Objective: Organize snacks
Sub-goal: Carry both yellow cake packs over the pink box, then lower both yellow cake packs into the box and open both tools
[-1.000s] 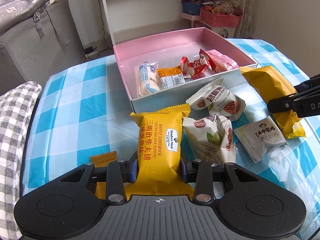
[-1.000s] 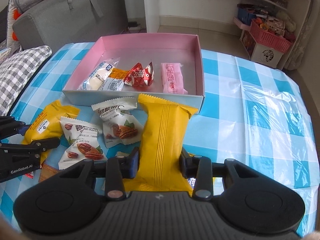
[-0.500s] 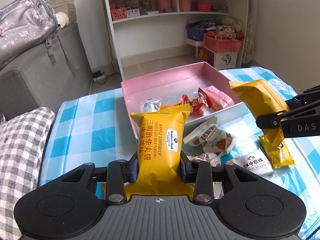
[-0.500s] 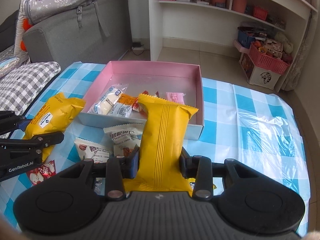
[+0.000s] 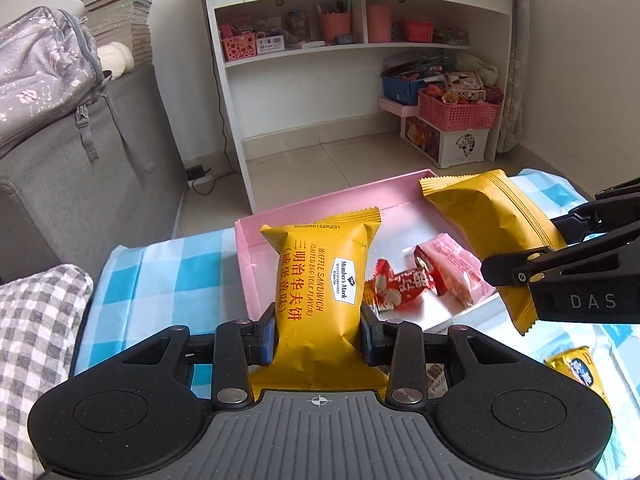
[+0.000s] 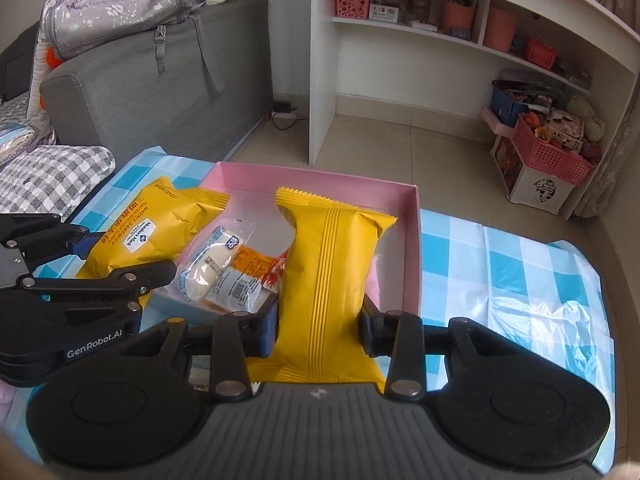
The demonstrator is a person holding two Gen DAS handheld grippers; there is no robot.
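My left gripper (image 5: 319,330) is shut on a yellow waffle sandwich pack (image 5: 320,280), label side up, held above the near left part of the pink box (image 5: 245,264). My right gripper (image 6: 319,332) is shut on a second yellow pack (image 6: 332,272), seam side up, over the box's (image 6: 414,240) right half. Each gripper shows in the other's view: the right gripper (image 5: 516,268) with its pack (image 5: 488,216), the left gripper (image 6: 120,272) with its pack (image 6: 148,232). Inside the box lie a red candy pack (image 5: 400,284), a pink pack (image 5: 460,268), a white-blue pack (image 6: 212,256) and an orange pack (image 6: 244,272).
The box sits on a blue-and-white checked tablecloth (image 6: 500,272). Another small yellow snack (image 5: 576,368) lies on the cloth at the right. A grey sofa (image 5: 80,184) with a checked cushion (image 5: 32,320) stands left, and a white shelf unit (image 5: 360,60) behind the table.
Both grippers have risen and moved forward toward the pink box with their yellow packs. The loose nut and pastry packs in front of the box have dropped out of view.
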